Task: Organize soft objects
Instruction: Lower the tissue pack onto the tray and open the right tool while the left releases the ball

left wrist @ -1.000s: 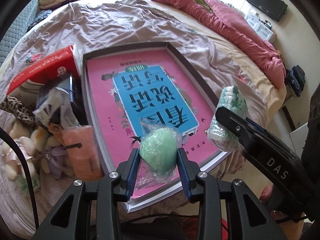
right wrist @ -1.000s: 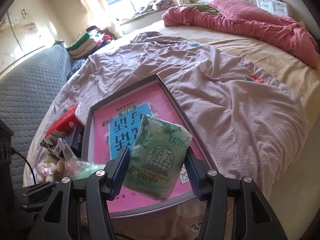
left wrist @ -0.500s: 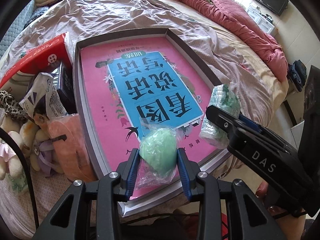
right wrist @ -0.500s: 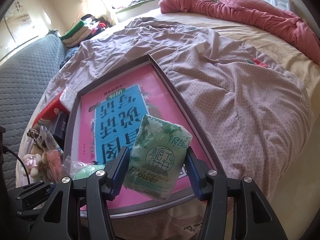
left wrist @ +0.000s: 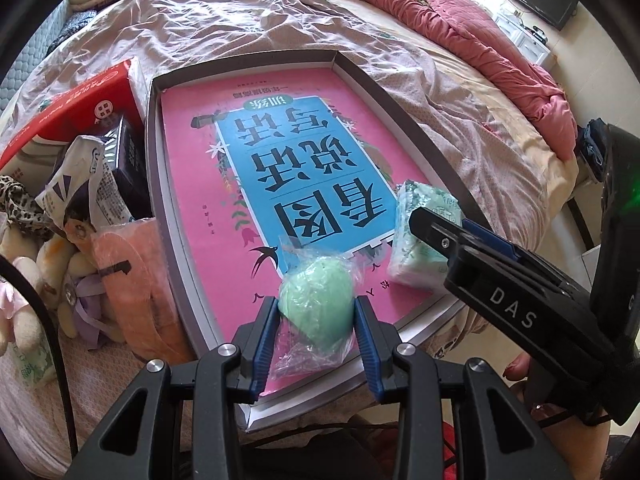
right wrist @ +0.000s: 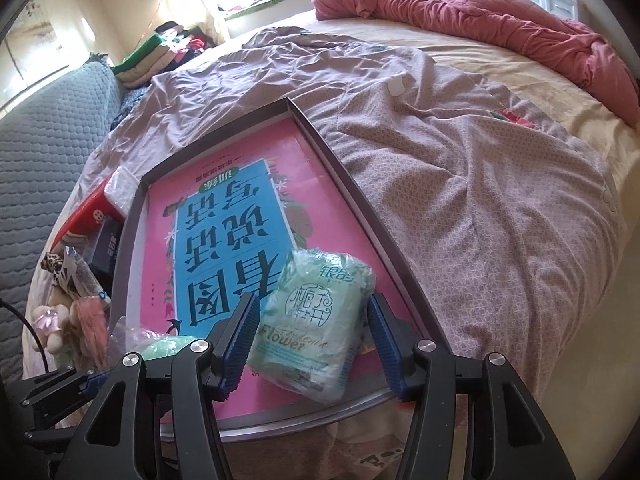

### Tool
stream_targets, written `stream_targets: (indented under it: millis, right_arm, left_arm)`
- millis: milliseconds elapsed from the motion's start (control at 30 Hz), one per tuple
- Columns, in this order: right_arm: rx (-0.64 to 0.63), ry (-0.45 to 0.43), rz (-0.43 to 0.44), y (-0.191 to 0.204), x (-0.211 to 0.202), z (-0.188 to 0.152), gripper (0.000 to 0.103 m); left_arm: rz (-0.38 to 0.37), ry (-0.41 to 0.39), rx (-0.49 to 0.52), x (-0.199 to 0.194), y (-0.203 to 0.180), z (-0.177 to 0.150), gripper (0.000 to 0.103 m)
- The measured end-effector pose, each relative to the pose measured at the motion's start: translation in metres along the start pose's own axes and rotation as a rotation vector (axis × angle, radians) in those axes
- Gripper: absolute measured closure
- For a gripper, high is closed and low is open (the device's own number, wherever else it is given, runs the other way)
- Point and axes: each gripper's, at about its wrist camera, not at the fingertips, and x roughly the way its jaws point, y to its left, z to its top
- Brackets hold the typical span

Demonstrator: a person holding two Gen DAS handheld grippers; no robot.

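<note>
A grey tray (left wrist: 404,104) with a pink and blue printed sheet lies on the bed; it also shows in the right wrist view (right wrist: 340,168). My left gripper (left wrist: 316,316) is shut on a green soft ball in a clear plastic bag (left wrist: 316,300), low over the tray's near edge. My right gripper (right wrist: 312,316) stands open around a green tissue pack (right wrist: 316,320), which rests on the tray's near right corner; its jaws are apart from the pack's sides. The pack also shows in the left wrist view (left wrist: 416,240).
Left of the tray lie a red box (left wrist: 76,108), a dark box (left wrist: 128,160), a snack bag (left wrist: 80,184), an orange fluffy item (left wrist: 136,280) and plush toys (left wrist: 52,272). A pink quilt (right wrist: 480,12) lies at the bed's far side.
Both grippers have come lower and closer over the tray. My right gripper has opened, and the tissue pack now rests on the tray.
</note>
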Motion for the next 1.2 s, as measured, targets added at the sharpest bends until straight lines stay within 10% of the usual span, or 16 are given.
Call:
stream_targets:
  millis: [1200]
  right_arm:
    - [0.001, -0.071, -0.045, -0.005, -0.029, 0.003, 0.029]
  left_arm:
    - [0.013, -0.037, -0.009, -0.018, 0.007, -0.004, 0.042]
